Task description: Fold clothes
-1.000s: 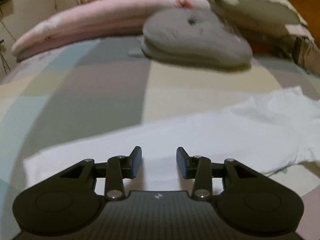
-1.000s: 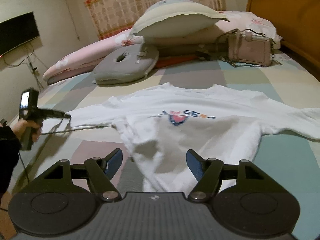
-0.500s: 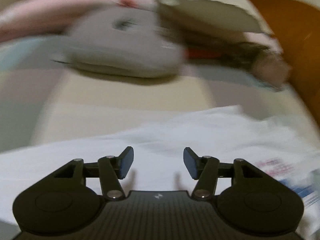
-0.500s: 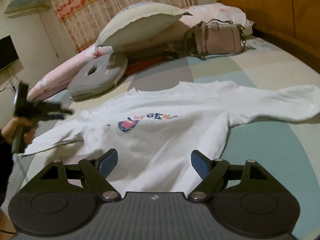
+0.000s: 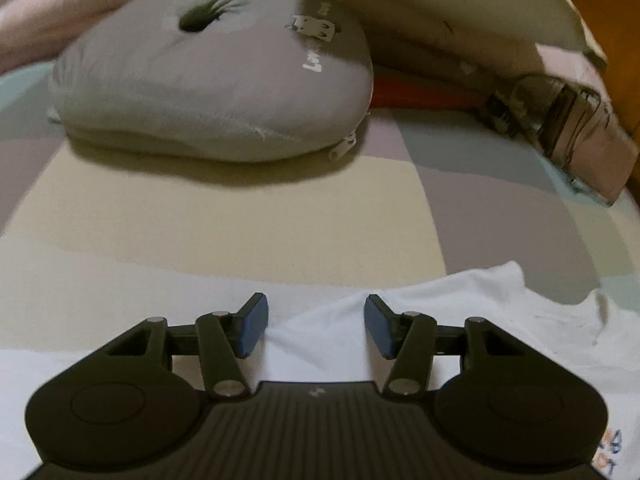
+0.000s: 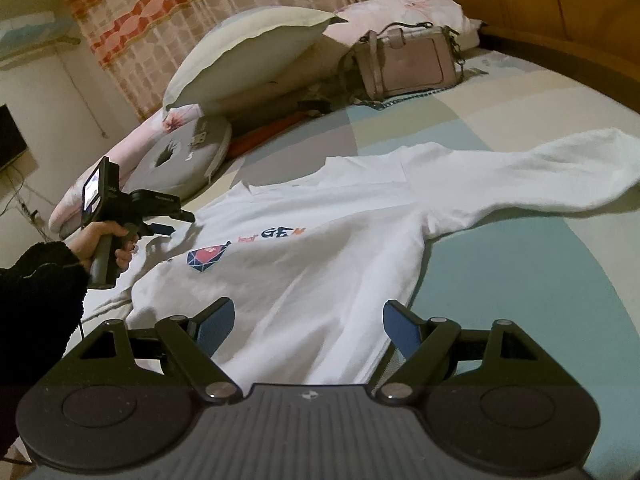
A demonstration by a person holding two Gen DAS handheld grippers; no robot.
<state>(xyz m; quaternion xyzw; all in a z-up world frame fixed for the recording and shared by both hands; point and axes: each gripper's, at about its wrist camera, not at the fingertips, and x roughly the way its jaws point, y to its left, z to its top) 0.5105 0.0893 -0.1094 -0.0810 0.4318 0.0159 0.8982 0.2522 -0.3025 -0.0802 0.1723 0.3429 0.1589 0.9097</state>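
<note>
Because the white shirt (image 6: 320, 248) lies spread front-up on the patchwork bedsheet (image 6: 540, 300), with its printed chest showing and its right-hand sleeve (image 6: 532, 176) stretched out toward the bed's edge, both grippers stand over it as though seeking cloth to lift for a first fold, which looks not yet begun. The left gripper (image 5: 316, 330) hangs over the shoulder area near the collar, tilted well downward; its blue pads (image 5: 253, 330) are about half apart and closing, with a raised ridge of white cloth in the gap between them, though neither pad appears to press on it, so it holds nothing. In the right wrist view that same gripper (image 6: 176, 222) is carried by a hand (image 6: 106, 246) in a dark fuzzy sleeve (image 6: 36, 280), the handle upright and the fingers reaching over the shirt's left shoulder. The right gripper (image 6: 308, 330) is held lower on the shirt, over the bottom hem, pointing gently downward, its jaws wide apart and empty, the hem lying beneath and between them. Well beyond the shirt, clear of the working area, a grey cushion (image 5: 216, 80), a pale pillow (image 6: 248, 52) and a pink handbag (image 6: 408, 60) crowd the head of the bed.
</note>
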